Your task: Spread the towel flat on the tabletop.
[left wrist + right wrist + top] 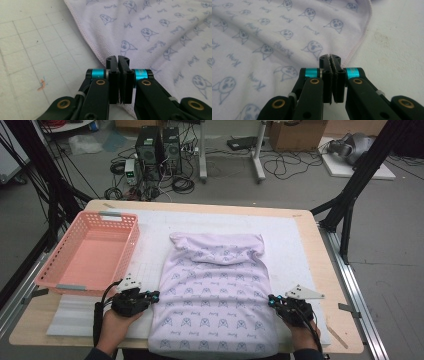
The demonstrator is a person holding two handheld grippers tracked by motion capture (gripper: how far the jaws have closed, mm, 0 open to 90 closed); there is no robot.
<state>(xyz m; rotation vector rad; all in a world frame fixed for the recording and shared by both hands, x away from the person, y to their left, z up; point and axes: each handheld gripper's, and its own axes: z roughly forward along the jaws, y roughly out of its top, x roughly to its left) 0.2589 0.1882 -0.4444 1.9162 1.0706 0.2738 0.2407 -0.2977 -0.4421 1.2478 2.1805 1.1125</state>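
A pale lilac cloth [215,290] printed with small blue cat faces lies flat on the white mat, its far end bunched into a fold. My left gripper [156,295] is at the cloth's left edge near the front. In the left gripper view its jaws [117,58] are pressed together, with the stitched hem of the cloth [162,37] running in between them. My right gripper [270,300] is at the cloth's right edge, level with the left one. Its jaws [330,57] are also pressed together, over the hem of the cloth [262,37].
A pink plastic basket [127,247] stands on the left side of the table, beside the cloth. The white gridded mat [295,250] covers most of the wooden tabletop [330,270]. Computers, cables and stands crowd the floor beyond the far edge.
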